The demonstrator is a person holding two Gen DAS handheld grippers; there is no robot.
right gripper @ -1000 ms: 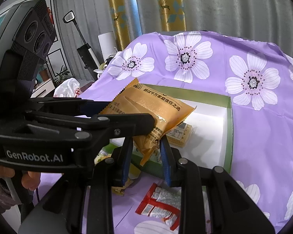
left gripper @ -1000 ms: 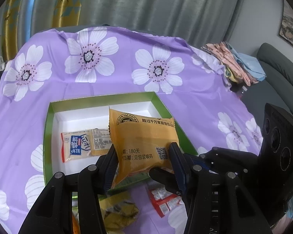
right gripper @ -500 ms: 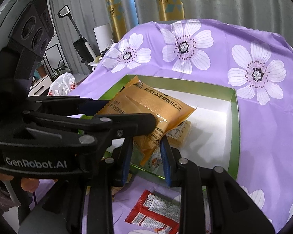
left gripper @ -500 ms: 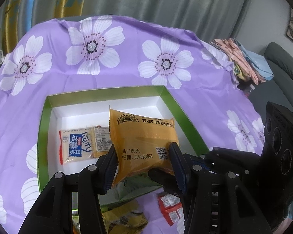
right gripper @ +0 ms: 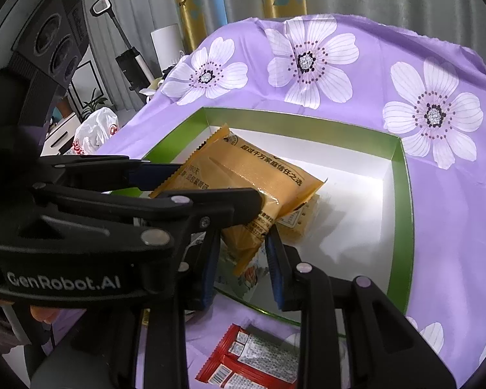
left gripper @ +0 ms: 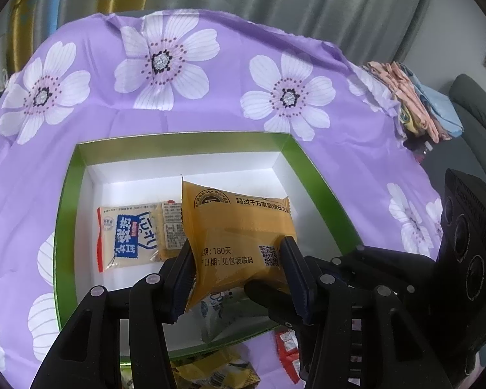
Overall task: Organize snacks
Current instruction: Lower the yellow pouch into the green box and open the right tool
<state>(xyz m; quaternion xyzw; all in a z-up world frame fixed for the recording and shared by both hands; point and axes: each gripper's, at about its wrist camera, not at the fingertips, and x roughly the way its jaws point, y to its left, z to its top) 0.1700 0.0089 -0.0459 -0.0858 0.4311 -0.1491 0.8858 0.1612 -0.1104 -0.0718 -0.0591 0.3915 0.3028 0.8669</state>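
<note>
My left gripper (left gripper: 238, 259) is shut on an orange snack packet (left gripper: 239, 233) and holds it above the inside of the green-rimmed white box (left gripper: 64, 201). The packet also shows in the right wrist view (right gripper: 252, 191). My right gripper (right gripper: 241, 259) sits close beside the left one, jaws a little apart around the packet's lower corner; whether it grips is unclear. A cream and blue snack packet (left gripper: 129, 236) lies flat in the box. Another white packet (left gripper: 217, 304) lies in the box under the orange one.
A red snack packet (right gripper: 252, 359) and a yellow packet (left gripper: 217, 369) lie on the purple flowered cloth (left gripper: 145, 113) in front of the box. Folded clothes (left gripper: 411, 97) sit at the table's far right. A sofa stands beyond.
Both grippers have moved forward with the orange packet, from the box's near rim to over its inside. The loose packets on the cloth have dropped lower in view.
</note>
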